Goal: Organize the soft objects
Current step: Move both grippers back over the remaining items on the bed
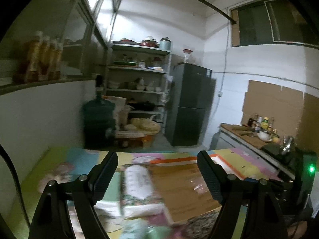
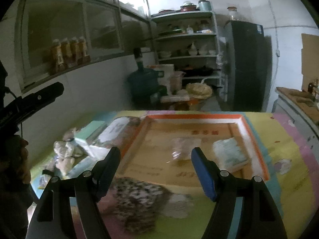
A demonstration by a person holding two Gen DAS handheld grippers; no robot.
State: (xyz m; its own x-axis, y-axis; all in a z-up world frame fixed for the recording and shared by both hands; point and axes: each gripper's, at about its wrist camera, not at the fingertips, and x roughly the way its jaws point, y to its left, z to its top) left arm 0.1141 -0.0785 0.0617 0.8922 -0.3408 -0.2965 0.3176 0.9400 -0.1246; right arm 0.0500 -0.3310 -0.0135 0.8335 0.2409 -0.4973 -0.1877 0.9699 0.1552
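An open cardboard box [image 2: 245, 127] with an orange and white rim lies on a colourful mat. Inside it sit a clear plastic packet [image 2: 182, 148] and a pale green folded pack [image 2: 231, 154]. A rolled white printed cloth [image 1: 137, 179] lies left of the box [image 1: 183, 181], between my left gripper's fingers in view but apart from them. A spotted dark soft item [image 2: 137, 199] rests in front of the box, and crumpled pale soft things [image 2: 65, 149] lie at the left. My left gripper [image 1: 157, 177] is open and empty. My right gripper [image 2: 155, 171] is open and empty above the box's near edge.
The mat [image 2: 289, 143] covers a table top. Behind it stand a green water jug [image 1: 98, 117], a shelf rack of dishes [image 1: 139, 79] and a dark fridge [image 1: 191, 105]. A counter with bottles [image 1: 257, 127] runs along the right. The left gripper's arm [image 2: 31, 99] shows at the left.
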